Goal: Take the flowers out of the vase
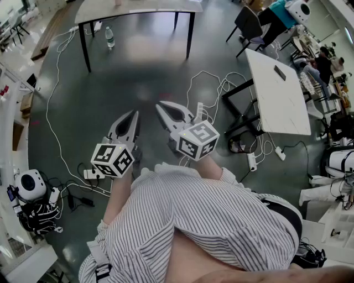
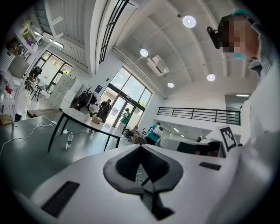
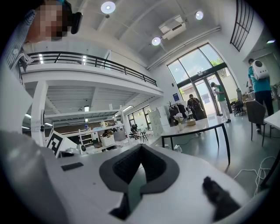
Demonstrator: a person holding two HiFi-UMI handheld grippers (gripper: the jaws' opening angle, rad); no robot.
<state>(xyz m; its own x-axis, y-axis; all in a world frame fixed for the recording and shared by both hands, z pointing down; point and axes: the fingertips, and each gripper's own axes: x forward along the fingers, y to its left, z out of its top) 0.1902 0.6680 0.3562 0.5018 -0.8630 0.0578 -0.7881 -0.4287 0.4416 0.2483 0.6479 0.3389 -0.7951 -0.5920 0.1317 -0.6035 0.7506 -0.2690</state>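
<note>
The white flowers point(image 2: 92, 109) stand in a small vase on a far dark-legged table point(image 2: 78, 117), next to a low basket. The right gripper view shows the same flowers point(image 3: 178, 116) and table point(image 3: 205, 125), also far off. In the head view that table point(image 1: 138, 10) lies at the top edge, well ahead of both grippers. My left gripper point(image 1: 134, 113) and right gripper point(image 1: 159, 105) are held side by side over the dark floor in front of the person's striped shirt. Both point forward, shut, with nothing in them. The jaw tips meet in each gripper view, left gripper point(image 2: 141, 147) and right gripper point(image 3: 140, 147).
A water bottle point(image 1: 109, 37) stands on the floor under the far table. White cables point(image 1: 55, 110) and power strips trail across the floor. A white table point(image 1: 276, 91) and a chair point(image 1: 249, 25) are at the right. People stand by the glass doors point(image 2: 124, 114).
</note>
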